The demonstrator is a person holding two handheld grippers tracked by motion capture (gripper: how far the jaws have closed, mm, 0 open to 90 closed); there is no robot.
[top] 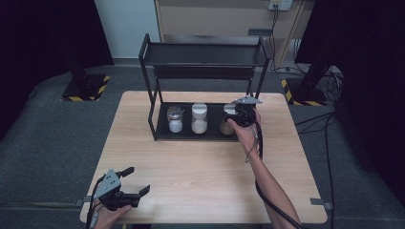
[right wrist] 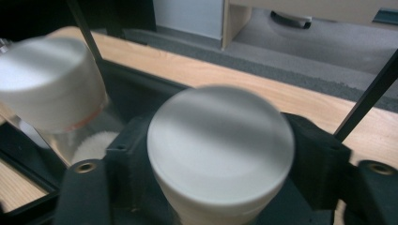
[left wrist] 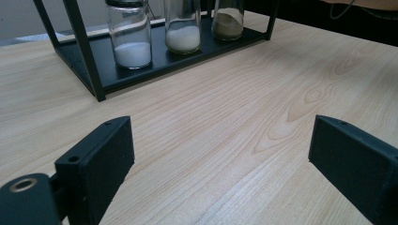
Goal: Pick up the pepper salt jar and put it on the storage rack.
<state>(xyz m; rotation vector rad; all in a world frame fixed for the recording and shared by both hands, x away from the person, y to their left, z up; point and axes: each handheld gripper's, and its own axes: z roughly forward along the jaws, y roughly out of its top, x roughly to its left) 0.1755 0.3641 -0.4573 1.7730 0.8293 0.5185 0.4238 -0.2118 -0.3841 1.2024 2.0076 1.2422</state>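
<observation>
Near edge of the counter [top: 205, 191]: left tongs [top: 136, 180] low by the front left corner, jaws spread wide, nothing between them, just bare wood. Well apart from the rack and its jars, so no help for the next move.

Farther out, at the right end of the rack's bottom shelf [top: 210, 134]: right tongs [top: 235, 116] around the jar with brown powder [top: 226, 127], one jaw on each side, just under the white lid [right wrist: 220, 145]. Looks pinched shut on it. Right hand [top: 246, 136] by far the nearer one.

Jar upright, long way straight up and down, lid on top, bottom looks down on the shelf. Middle jar [top: 199, 119] just beside it on the left, then the clear jar [top: 175, 120] past that. Top shelf [top: 205, 55] high above.

Likely next: lift straight up a little, then pull toward the front, away from the middle jar and the rack post [top: 260, 76]
</observation>
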